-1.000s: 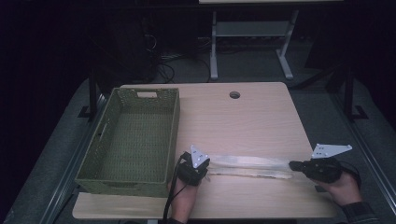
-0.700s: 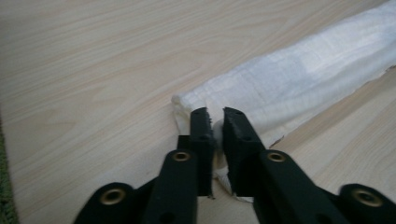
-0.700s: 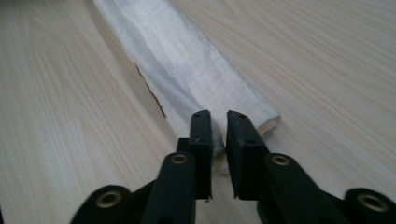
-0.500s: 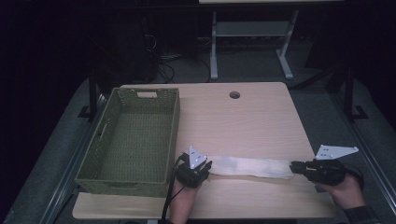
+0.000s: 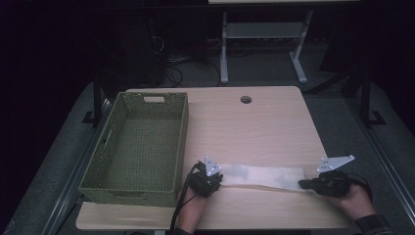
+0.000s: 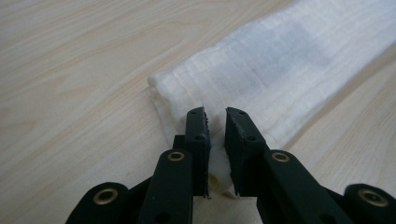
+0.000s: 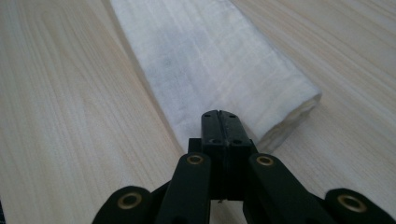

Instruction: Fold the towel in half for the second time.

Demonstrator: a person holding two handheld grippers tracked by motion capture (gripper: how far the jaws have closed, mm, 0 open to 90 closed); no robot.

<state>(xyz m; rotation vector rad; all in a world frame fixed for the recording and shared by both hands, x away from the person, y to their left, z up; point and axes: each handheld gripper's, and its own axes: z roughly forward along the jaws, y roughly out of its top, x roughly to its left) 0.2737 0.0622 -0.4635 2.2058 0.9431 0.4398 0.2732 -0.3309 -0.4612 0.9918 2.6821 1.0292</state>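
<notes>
A long white cloth (image 5: 262, 175), folded into a strip, lies flat along the front of the wooden table (image 5: 254, 132). My left gripper (image 5: 219, 180) is at its left end. In the left gripper view the jaws (image 6: 215, 114) have just been closing and stand nearly together, with the cloth's (image 6: 280, 60) end corner bunched between the pads. My right gripper (image 5: 303, 185) is at the strip's right end. In the right gripper view its jaws (image 7: 219, 114) are pressed together on the near corner of the cloth (image 7: 210, 56).
An olive woven basket (image 5: 128, 194) with nothing in it stands on the table's left side, close beside my left gripper. A round cable hole (image 5: 245, 99) sits near the far edge. The table's front edge runs just below both hands. A desk frame stands on the dark floor beyond.
Both grippers stay at the cloth's two ends. The left one has dipped a little and shifted slightly right. The strip lies as before.
</notes>
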